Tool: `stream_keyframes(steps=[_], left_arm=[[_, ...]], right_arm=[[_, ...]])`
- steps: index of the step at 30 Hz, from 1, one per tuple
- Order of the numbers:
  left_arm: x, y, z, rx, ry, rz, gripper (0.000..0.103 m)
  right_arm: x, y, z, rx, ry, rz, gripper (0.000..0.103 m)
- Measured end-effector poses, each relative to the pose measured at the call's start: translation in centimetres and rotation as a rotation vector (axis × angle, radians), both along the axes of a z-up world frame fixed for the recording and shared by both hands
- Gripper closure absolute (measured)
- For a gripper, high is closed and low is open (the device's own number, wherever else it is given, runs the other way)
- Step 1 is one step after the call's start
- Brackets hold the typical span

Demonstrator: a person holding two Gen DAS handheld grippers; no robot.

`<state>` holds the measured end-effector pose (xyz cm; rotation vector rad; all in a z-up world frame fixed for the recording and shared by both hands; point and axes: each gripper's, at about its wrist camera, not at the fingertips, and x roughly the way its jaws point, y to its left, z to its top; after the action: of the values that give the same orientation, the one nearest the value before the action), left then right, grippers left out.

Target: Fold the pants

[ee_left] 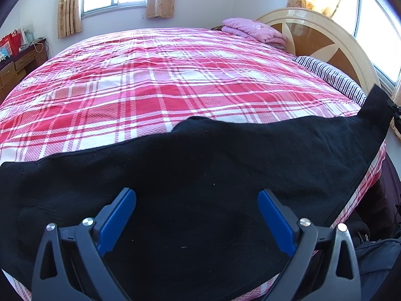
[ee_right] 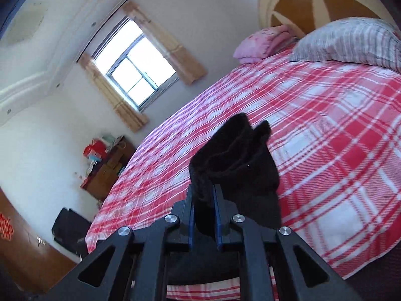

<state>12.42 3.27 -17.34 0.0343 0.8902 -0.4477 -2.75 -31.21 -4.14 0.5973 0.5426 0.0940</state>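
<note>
While the right gripper jaws pinch one end of the pants, they stretch sideways beneath the left gripper, whose jaws gape empty.

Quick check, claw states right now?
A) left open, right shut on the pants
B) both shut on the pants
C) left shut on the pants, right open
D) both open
A: the left claw stands wide apart above the black pants, while the right claw pinches a bunched fold of them.

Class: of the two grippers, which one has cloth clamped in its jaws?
The right gripper: its jaws pinch the black pants. The left gripper is open.
</note>
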Motion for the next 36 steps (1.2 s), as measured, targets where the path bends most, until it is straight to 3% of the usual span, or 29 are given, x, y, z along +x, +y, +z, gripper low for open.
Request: stream_keyframes(steps=[10, 23, 28, 36], left_arm=[[0.1, 0.3, 0.0, -0.005, 0.003, 0.003, 0.003], [0.1, 0.4, -0.1, -0.01, 0.007, 0.003, 0.003], [0.1, 0.5, -0.1, -0.012, 0.007, 0.004, 0.003], [-0.3, -0.2, 0.9, -0.043, -0.001, -0.02, 0.003]], right_arm=[[4.4, 7.2, 0.3, -0.055, 0.015, 0.197, 0.09], [9.0, 16.6, -2.2, -0.11, 0.068, 0.423, 0.09], [10.1, 19.9, -4.1, -0.137, 0.105, 0.499, 0.09], [11.9, 23.8, -11.1, -0.148, 0.304, 0.648, 0.086]])
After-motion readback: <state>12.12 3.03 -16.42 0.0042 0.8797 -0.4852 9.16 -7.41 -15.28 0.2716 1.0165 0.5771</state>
